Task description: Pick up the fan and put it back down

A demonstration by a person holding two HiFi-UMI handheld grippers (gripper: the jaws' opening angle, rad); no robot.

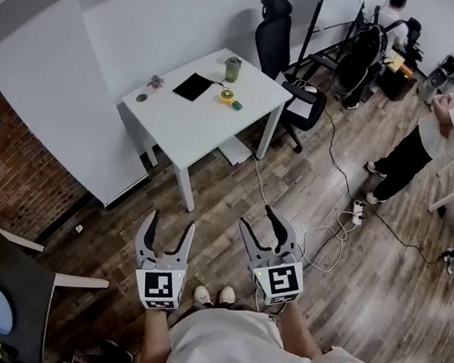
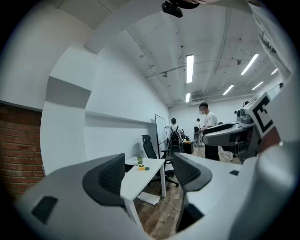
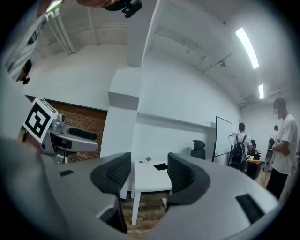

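Closest in, the left gripper (image 1: 171,224) is held level, its fingers spread with nothing between them. Beside it, the right gripper (image 1: 256,218) also points level, its fingers parted by a narrower gap and likewise empty. Well ahead, the small yellow-and-green fan (image 1: 227,96) sits on the white counter (image 1: 193,128), just right of a black pad (image 1: 193,86). This looks like the approach, with no pickup begun. The next move calls for walking up and setting one gripper's fingers around the fan.
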